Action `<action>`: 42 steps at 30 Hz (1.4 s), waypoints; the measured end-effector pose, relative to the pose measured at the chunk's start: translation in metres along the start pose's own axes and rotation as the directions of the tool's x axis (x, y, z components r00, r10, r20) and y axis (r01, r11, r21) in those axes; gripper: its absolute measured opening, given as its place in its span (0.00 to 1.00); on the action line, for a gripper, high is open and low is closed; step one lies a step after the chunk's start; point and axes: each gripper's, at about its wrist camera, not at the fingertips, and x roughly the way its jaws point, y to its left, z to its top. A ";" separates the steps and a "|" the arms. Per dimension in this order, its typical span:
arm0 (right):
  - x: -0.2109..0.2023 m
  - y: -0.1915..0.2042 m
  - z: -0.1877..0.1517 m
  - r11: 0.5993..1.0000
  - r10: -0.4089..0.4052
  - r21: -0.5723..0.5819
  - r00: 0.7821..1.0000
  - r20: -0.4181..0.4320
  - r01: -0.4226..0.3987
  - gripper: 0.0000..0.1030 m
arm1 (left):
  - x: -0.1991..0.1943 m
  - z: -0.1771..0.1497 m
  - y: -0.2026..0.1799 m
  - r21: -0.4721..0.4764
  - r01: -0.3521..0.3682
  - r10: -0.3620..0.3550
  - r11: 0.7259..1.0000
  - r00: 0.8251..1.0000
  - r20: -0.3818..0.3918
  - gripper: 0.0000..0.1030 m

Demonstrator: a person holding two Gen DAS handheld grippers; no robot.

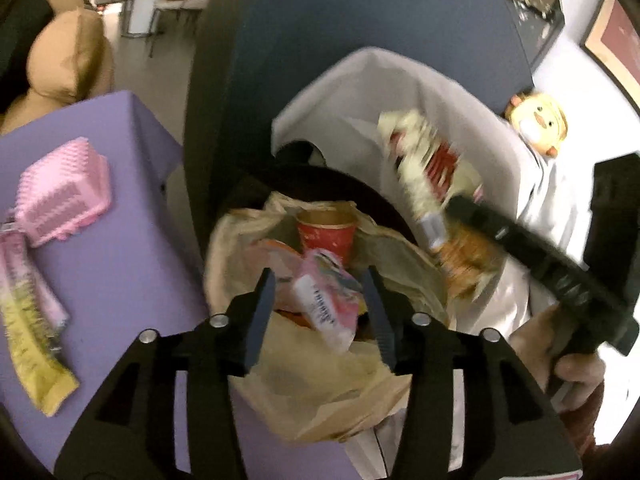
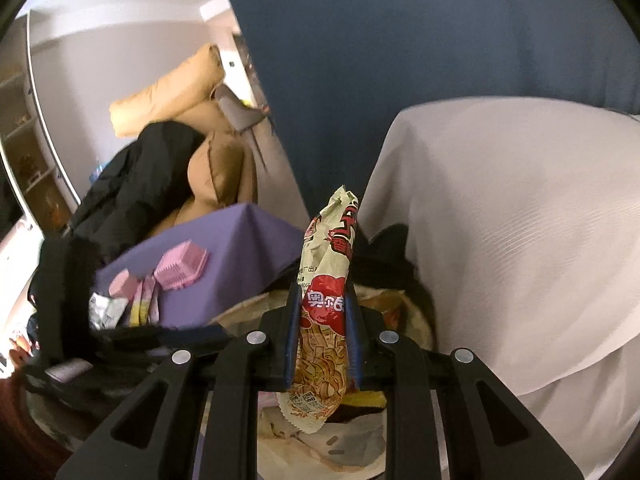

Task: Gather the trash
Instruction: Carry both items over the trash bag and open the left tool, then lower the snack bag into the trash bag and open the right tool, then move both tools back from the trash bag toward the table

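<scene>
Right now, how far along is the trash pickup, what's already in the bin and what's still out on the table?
Partly done. A red paper cup already sits in the lined bin, and a pink wrapper lies loose between the open left gripper fingers above it. The right gripper is clamped on a noodle snack packet over the bin. Left: the pink and yellow wrappers beside the pink basket on the purple table.

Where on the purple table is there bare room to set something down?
The purple table is bare between the pink basket on its left and its edge by the trash bag, also behind the basket. It's crowded along the left, where the yellow-and-pink wrappers lie against the basket.
</scene>
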 end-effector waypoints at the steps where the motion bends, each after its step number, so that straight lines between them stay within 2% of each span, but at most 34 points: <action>1: 0.007 0.003 -0.002 1.000 0.005 -0.007 1.000 -0.020 -0.005 0.20 | -0.005 0.000 0.002 -0.001 -0.012 0.012 1.000 1.000 0.014 0.46; 3: 0.023 0.009 -0.008 1.000 0.022 -0.017 0.998 -0.067 -0.023 0.20 | -0.019 -0.003 0.007 0.005 -0.027 0.027 1.000 0.999 0.044 0.48; 6: 0.052 0.016 -0.021 0.998 0.055 -0.026 0.983 -0.175 -0.060 0.20 | -0.036 -0.007 0.014 0.002 -0.036 0.036 0.999 0.997 0.073 0.51; 8: 0.069 0.017 -0.031 0.998 0.041 -0.032 0.972 -0.233 -0.049 0.20 | -0.046 -0.010 0.018 -0.004 -0.042 0.042 0.999 0.996 0.085 0.54; 11: 0.080 0.012 -0.037 0.999 0.007 -0.035 0.964 -0.267 -0.017 0.20 | -0.061 -0.014 0.028 -0.019 -0.059 0.061 0.998 0.993 0.097 0.55; 14: 0.083 0.002 -0.037 1.000 0.014 0.000 0.958 -0.287 -0.014 0.20 | -0.072 -0.018 0.038 -0.047 -0.068 0.073 0.997 0.992 0.105 0.55; 19: 0.088 -0.007 -0.036 0.999 -0.054 -0.010 0.951 -0.306 0.053 0.20 | -0.087 -0.028 0.056 -0.097 -0.075 0.086 0.992 0.990 0.114 0.56; 23: 0.090 -0.008 -0.037 0.996 -0.088 -0.021 0.948 -0.306 0.086 0.20 | -0.093 -0.034 0.067 -0.121 -0.084 0.097 0.989 0.989 0.109 0.56; 27: 0.086 -0.009 -0.036 0.996 -0.075 0.023 0.949 -0.306 0.086 0.21 | -0.105 -0.040 0.078 -0.141 -0.093 0.110 0.986 0.987 0.121 0.57; 29: 0.079 -0.010 -0.034 0.996 -0.063 0.036 0.954 -0.293 0.077 0.29 | -0.113 -0.043 0.082 -0.147 -0.100 0.120 0.984 0.984 0.134 0.58; 37: 0.039 0.006 -0.021 0.995 -0.100 0.005 0.974 -0.202 0.103 0.32 | -0.141 -0.058 0.106 -0.171 -0.175 0.204 0.970 0.963 0.176 0.60; 42: 0.012 0.030 -0.015 0.999 -0.041 0.009 0.991 -0.131 0.043 0.39 | -0.166 -0.068 0.125 -0.200 -0.215 0.256 0.956 0.943 0.212 0.60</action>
